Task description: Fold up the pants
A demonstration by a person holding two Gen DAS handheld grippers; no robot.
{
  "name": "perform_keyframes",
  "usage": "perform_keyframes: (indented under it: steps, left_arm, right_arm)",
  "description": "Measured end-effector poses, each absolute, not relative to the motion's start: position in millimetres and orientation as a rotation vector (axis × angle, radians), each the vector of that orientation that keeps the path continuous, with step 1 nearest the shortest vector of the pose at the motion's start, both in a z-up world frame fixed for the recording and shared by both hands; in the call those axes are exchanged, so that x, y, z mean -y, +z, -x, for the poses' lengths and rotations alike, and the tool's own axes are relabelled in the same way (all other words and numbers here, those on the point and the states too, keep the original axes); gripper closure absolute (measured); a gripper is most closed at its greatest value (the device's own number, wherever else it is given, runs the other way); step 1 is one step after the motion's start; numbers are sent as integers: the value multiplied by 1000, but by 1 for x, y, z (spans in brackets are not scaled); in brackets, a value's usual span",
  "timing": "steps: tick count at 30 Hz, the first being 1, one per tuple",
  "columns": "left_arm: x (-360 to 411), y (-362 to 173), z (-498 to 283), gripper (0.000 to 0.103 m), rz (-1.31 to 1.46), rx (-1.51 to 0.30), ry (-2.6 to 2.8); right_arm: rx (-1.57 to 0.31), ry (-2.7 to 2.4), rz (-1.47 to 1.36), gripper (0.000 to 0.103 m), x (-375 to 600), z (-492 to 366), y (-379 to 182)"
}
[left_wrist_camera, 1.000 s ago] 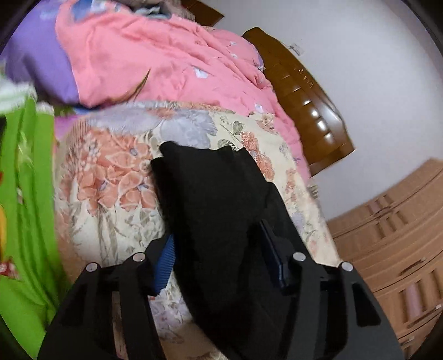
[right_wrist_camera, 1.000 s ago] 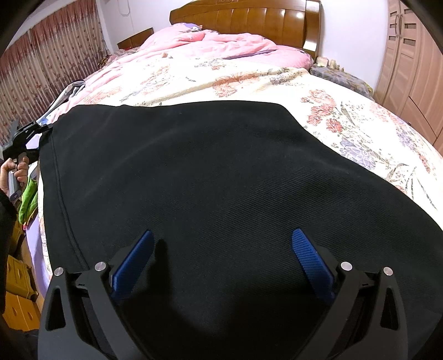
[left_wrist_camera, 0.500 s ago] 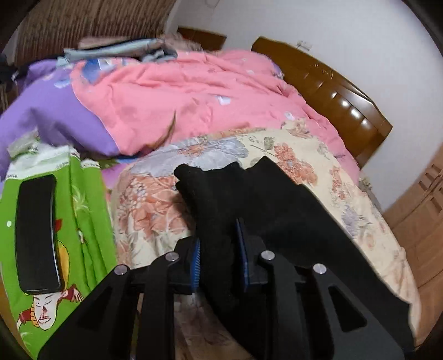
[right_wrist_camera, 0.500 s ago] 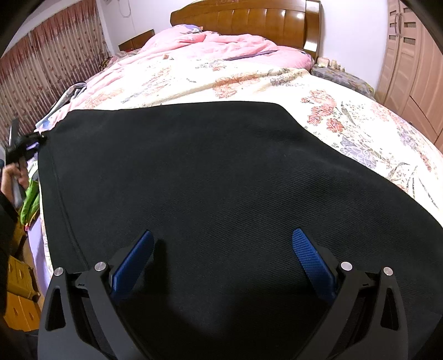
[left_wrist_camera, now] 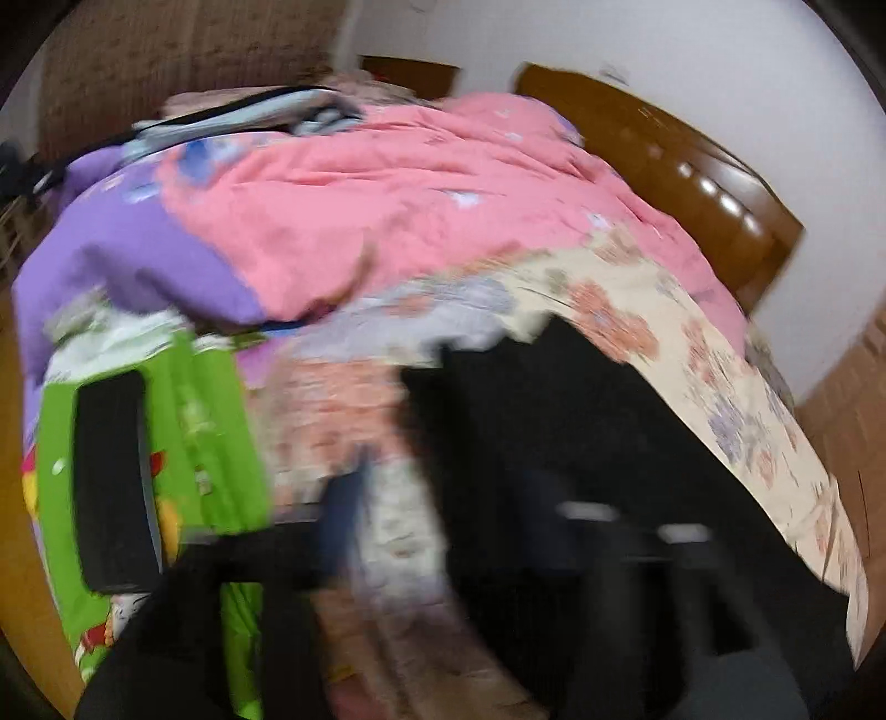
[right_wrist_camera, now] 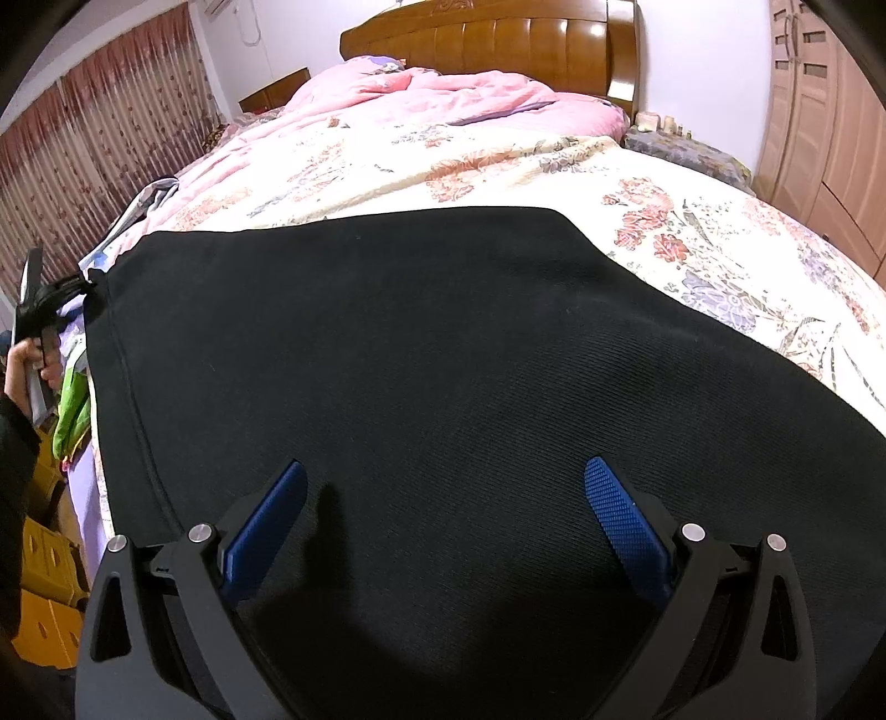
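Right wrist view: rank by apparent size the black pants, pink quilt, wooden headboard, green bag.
1. black pants, nearest the camera, which inflates them
2. pink quilt
3. wooden headboard, close to the quilt; both far, so unsure
4. green bag, mostly hidden

Black pants [right_wrist_camera: 443, 360] lie flat on the floral-covered bed [right_wrist_camera: 720, 243], beside a pink quilt [right_wrist_camera: 421, 91].

The right wrist view sits low over the black pants [right_wrist_camera: 415, 387], facing up the bed toward the headboard [right_wrist_camera: 487, 41]. The blurred left wrist view looks from the bed's left edge across it. Both views share pants, floral bedspread [right_wrist_camera: 554, 160] and headboard
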State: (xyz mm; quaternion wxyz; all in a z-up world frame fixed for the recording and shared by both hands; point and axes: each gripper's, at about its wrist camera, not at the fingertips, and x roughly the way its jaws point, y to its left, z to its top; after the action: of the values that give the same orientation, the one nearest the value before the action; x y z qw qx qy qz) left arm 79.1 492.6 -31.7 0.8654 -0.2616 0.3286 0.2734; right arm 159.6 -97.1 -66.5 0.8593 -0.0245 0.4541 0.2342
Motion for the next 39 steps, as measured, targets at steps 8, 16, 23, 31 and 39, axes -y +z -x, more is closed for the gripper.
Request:
perform_keyframes:
  steps: [8,16,23,31,39]
  left_arm:
    - [-399,49,-43,10,359,-474,642]
    - [-134,14,-175,5,-52,-718,-82]
    - [-79,-54,-244,4,-80,-898,-177]
    - [-75,-52,-236,2,-136,-882,-83]
    - [-1,-1,-223,2,-100,-787,-379]
  right_arm:
    - [-913,506,58,5,92,-170,-36]
    - [-954,463,159,5,66,-225,-37]
    - [-983,450,127,4,106,-243,-73]
    - [-943,416,22,5,132,-234,-58]
    - [-930,131,108,5,216,-194,-42]
